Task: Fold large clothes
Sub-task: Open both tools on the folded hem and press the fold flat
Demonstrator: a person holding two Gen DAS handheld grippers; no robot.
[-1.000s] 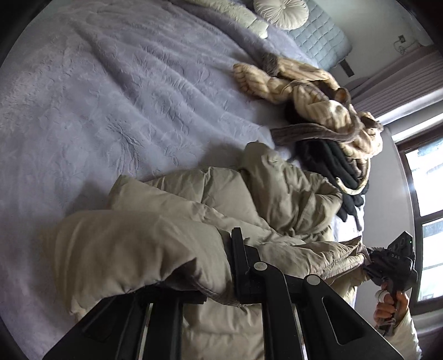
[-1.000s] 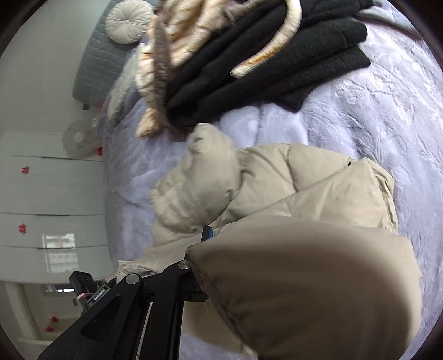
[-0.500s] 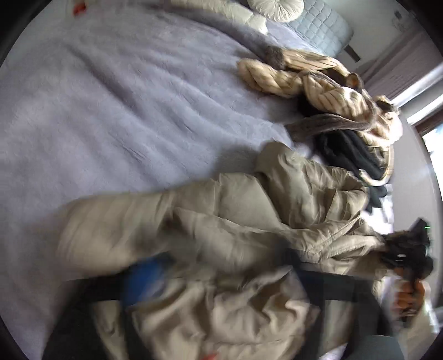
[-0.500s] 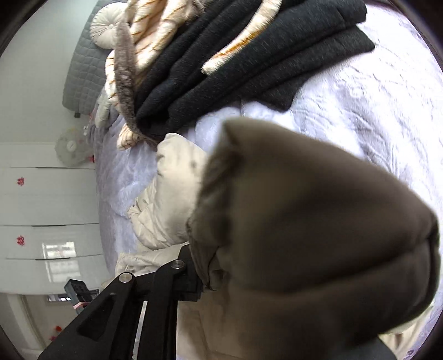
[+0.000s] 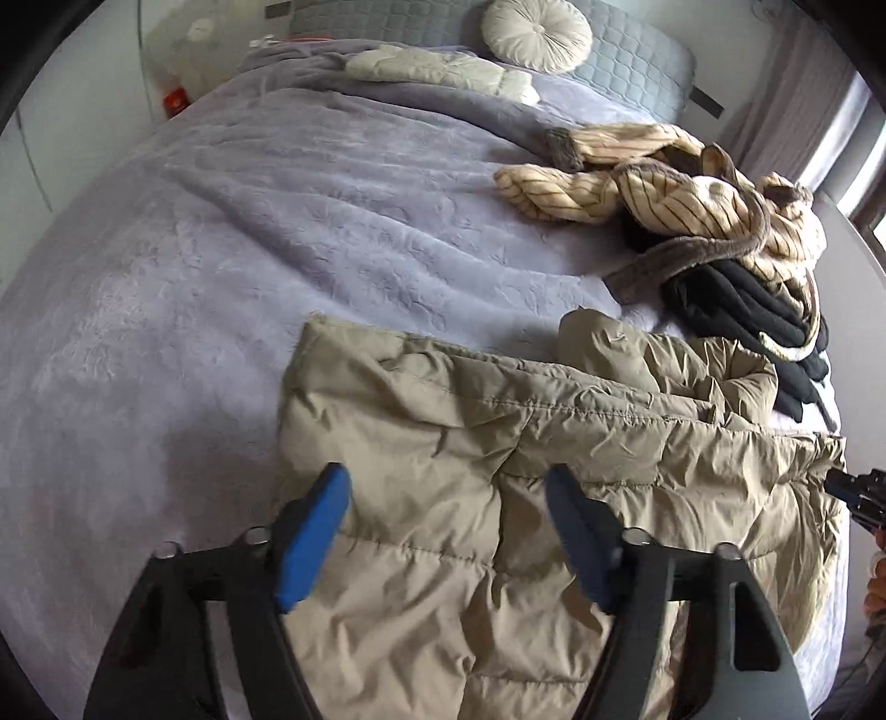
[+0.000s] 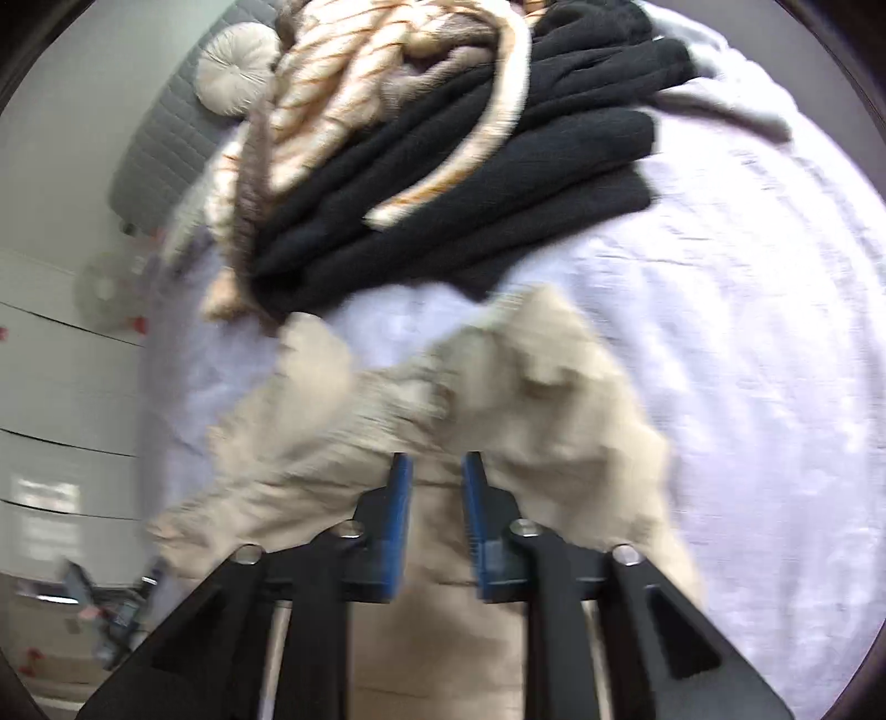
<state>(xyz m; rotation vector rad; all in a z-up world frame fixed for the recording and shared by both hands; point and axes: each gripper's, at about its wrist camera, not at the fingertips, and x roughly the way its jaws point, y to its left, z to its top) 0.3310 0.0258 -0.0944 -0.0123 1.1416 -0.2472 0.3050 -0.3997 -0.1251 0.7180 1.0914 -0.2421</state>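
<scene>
Puffer jacket (image 5: 498, 459) (beige, no legible label) on bed (image 5: 249, 249); left claw (image 5: 448, 498) spread, jaws just narrowing; right claw (image 6: 437, 471) slightly parted, empty

A home bedroom: a bed (image 5: 277, 221) with grey quilted headboard (image 5: 637, 50), round cushion (image 5: 536, 33), curtains (image 5: 797, 111).

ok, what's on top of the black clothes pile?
A striped cream fleece garment is draped over the black pile. How many black items are stacked beneath it is hidden.

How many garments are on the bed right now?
3: beige puffer jacket nearest the grippers, black knit beyond it, striped cream robe on top of that. More may be hidden underneath.
</scene>
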